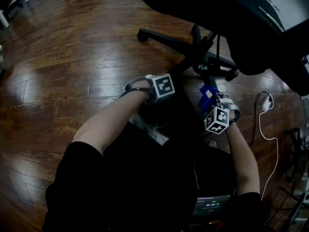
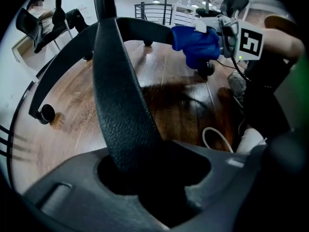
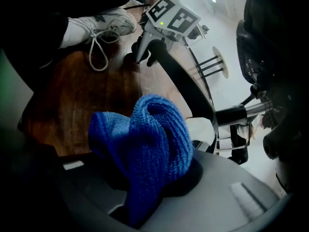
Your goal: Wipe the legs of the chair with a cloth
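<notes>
Two bare forearms reach down from black sleeves toward the black chair [image 1: 227, 13], which stands on a wooden floor [image 1: 72, 57]. The left gripper [image 3: 144, 52] points steeply downward, its fingers clamped round one textured black leg [image 2: 120, 105] of the star base. The right gripper [image 2: 216, 35] is held at a shallower slant just beside it. Its fingers pinch a bunched blue cloth [image 3: 145, 139], and the cloth lies against a neighbouring leg [image 2: 145, 33], close above that leg's castor [image 2: 206, 67].

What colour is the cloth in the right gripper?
The cloth is blue, a knitted-looking weave; clearest in the right gripper view.
</notes>
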{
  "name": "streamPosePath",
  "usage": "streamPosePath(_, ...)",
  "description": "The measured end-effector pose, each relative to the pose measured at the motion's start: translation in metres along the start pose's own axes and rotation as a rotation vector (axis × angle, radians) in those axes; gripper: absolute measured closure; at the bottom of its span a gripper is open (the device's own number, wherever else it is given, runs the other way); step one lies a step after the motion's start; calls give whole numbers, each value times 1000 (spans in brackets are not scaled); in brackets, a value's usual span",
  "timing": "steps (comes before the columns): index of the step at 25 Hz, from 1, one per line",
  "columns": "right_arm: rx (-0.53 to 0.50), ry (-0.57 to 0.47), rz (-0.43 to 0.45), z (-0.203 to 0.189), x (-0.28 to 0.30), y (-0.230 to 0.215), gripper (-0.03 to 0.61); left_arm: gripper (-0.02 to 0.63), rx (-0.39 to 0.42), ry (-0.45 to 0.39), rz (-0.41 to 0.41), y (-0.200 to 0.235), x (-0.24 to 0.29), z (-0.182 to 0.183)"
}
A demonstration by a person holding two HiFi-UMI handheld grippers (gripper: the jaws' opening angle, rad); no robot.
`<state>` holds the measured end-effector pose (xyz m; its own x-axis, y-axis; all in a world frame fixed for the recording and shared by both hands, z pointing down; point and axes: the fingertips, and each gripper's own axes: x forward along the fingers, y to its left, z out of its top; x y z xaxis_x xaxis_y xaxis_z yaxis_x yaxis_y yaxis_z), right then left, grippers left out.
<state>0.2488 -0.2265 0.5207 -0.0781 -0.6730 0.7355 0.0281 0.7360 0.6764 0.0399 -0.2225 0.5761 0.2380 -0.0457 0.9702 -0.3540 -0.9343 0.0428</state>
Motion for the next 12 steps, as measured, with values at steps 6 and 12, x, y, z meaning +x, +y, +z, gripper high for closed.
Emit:
streamPosePath(6, -56, 24, -47, 26, 34, -56, 491, 434, -1, -1, -53, -6, 0, 1)
streamPosePath(12, 4, 37, -102, 53, 61, -110, 491, 436, 6, -6, -48, -6, 2, 3)
